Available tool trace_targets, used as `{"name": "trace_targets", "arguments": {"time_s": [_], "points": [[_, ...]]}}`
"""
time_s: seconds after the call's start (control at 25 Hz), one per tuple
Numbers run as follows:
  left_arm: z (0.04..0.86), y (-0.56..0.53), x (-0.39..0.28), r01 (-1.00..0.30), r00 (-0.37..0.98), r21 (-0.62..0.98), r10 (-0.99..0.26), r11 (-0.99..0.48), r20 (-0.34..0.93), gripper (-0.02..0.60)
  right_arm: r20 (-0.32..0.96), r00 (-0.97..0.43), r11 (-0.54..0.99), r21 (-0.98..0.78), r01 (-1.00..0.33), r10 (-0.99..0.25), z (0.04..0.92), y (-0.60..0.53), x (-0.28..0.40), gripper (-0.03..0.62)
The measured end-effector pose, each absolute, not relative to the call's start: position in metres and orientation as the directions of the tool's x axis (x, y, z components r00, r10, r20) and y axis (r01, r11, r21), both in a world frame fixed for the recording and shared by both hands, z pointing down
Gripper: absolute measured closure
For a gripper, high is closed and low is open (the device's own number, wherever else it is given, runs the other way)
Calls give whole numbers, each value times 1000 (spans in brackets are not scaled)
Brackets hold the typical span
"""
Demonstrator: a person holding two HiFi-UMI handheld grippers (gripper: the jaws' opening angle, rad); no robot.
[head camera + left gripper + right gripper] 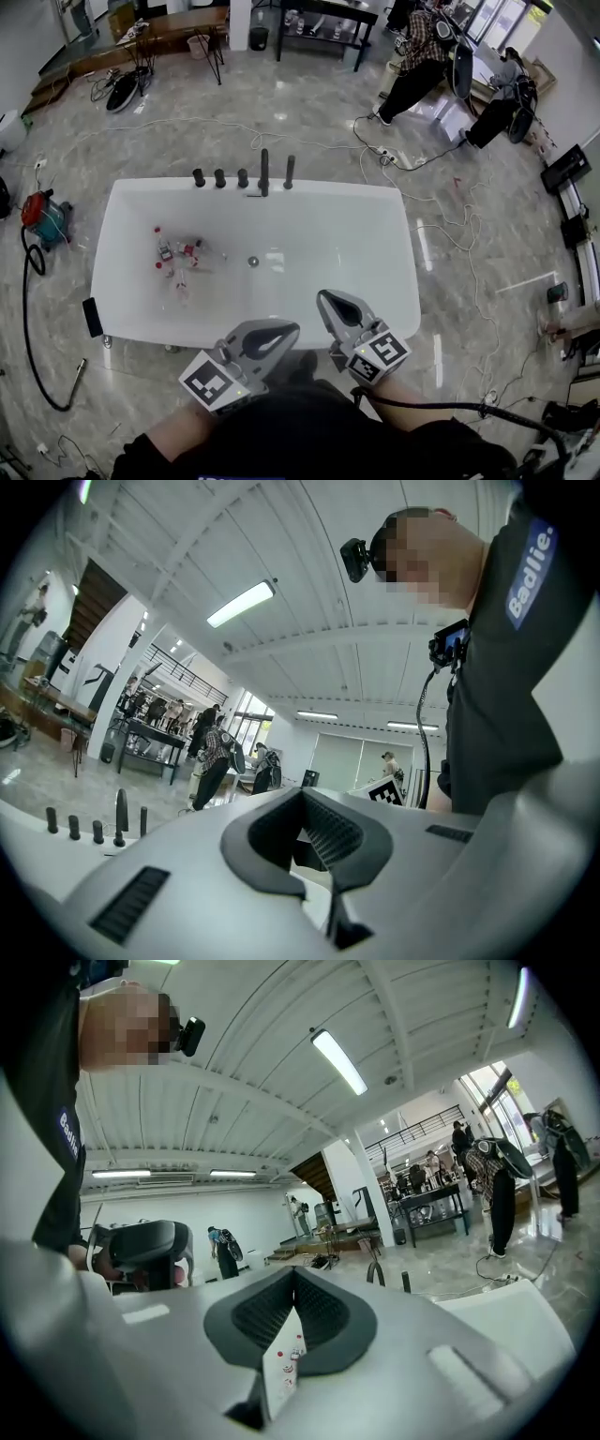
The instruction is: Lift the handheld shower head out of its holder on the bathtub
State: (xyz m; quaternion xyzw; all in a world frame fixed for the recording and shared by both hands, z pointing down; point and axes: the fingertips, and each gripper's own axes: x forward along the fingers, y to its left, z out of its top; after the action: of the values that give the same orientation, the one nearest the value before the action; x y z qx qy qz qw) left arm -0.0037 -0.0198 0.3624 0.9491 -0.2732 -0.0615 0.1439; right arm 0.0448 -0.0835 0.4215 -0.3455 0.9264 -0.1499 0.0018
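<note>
1. Our left gripper (284,332) and right gripper (328,300) hovered at the near rim of the bathtub (375,202). Both had their jaws closed, with nothing between them.
2. The shower head (264,171) stood upright in its holder on the far rim, in a row of dark fittings (219,177).
3. It lay across the tub from both grippers, with its long axis vertical while the jaws pointed roughly level.
4. We judged the right gripper slightly nearer. Either one would have to open before closing round the handle.
</note>
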Motion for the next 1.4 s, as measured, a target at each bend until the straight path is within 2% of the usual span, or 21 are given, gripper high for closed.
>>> {"name": "trace_targets", "arguments": {"time_s": [0.16,0.56,0.76,1.16,1.4], "points": [[365,-27,6,-549,812,314,-584,-775,-22,581,118,-794,751,-268,-604,-597,429,-111,57,600],[372,-39,48,-667,722,305,-690,-680,41,581,191,-834,816,-185,-548,-517,457,-173,98,490],[374,-37,65,-672,718,301,-694,-677,42,581,239,-828,825,-141,-547,-508,471,-198,105,431],[382,-53,45,-643,738,334,-674,-689,31,581,299,-786,813,-56,-580,-540,484,-259,83,388],[392,-67,18,-631,746,353,-666,-691,29,581,331,-771,812,-26,-584,-544,495,-295,59,388]]}}
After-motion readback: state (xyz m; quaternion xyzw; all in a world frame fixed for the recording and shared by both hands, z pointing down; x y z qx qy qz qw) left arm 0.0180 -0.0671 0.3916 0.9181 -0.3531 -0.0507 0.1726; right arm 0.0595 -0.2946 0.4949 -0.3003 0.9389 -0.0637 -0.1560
